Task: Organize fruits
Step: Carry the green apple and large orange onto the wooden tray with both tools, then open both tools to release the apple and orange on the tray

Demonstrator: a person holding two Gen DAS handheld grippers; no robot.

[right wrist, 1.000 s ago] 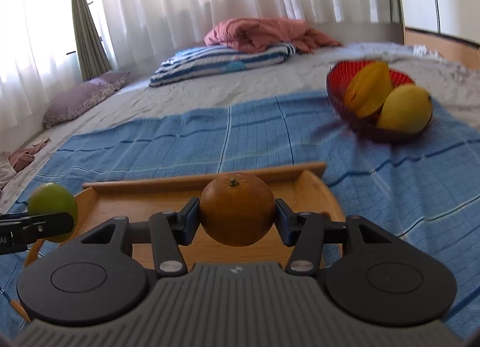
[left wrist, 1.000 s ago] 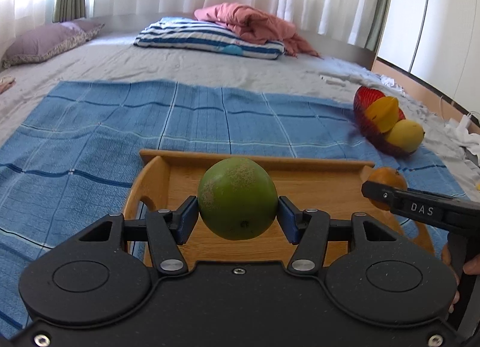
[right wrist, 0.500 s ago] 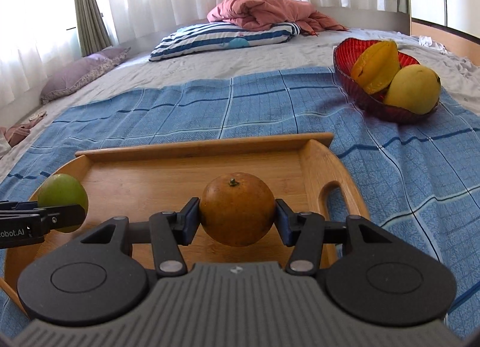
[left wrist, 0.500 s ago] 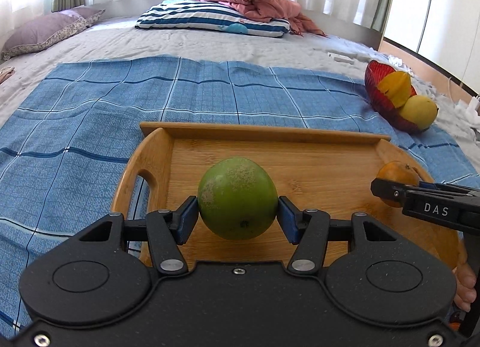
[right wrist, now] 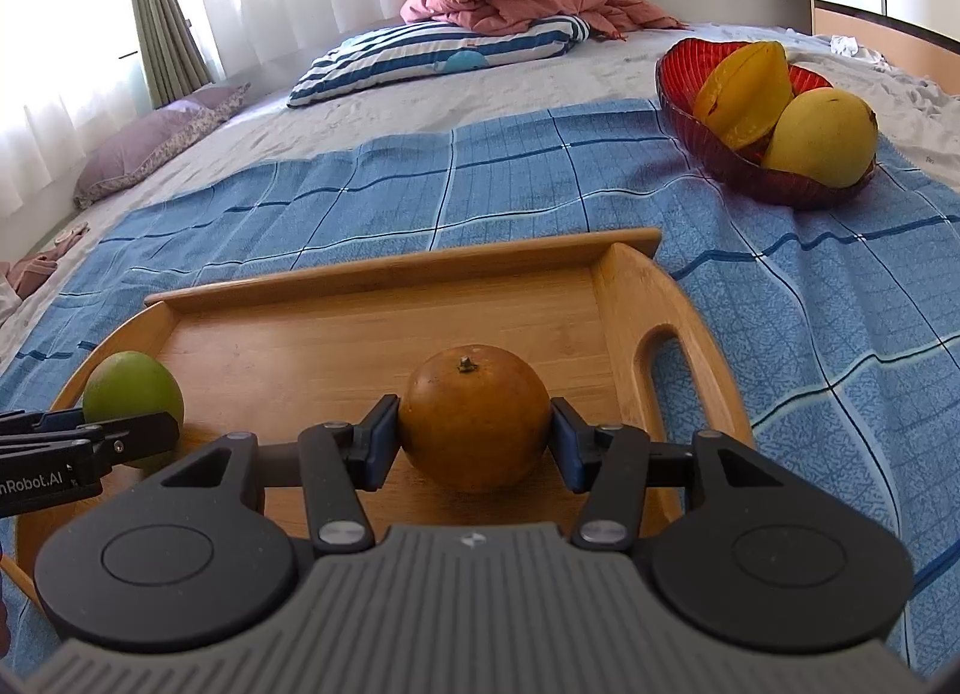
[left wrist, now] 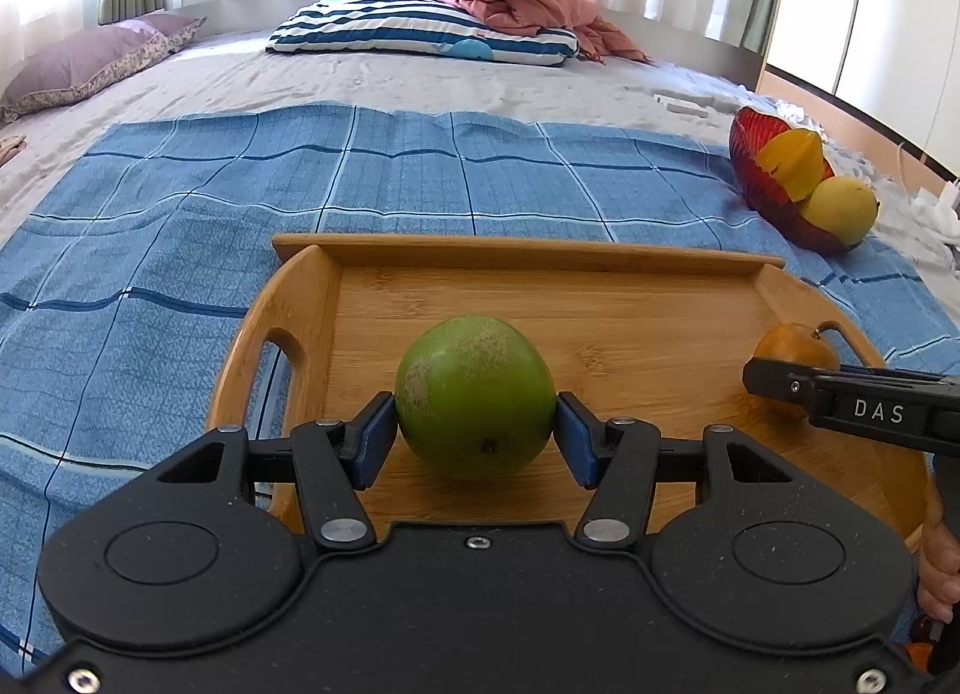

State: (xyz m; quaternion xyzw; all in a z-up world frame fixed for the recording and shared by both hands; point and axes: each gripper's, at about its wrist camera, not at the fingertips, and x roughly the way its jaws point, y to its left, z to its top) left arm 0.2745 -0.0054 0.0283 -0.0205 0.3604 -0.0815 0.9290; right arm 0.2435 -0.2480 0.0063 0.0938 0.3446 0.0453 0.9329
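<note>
Open floor of the wooden tray (left wrist: 630, 322) lies free ahead of both grippers, bounded by its far wall and the side handles. The green fruit (left wrist: 474, 397) and orange (right wrist: 474, 415) occupy the near edge. Blue cloth (left wrist: 180, 226) beyond is unobstructed; the red bowl (right wrist: 762, 171) blocks the far right.

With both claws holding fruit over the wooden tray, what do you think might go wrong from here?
1. The green fruit and orange fruit are round, so they may roll across the wooden tray's flat floor once released.
2. The tray sits on a soft blue cloth on a bed, so pressing down might tip it.
3. The left claw and right claw are close together and may bump.
</note>
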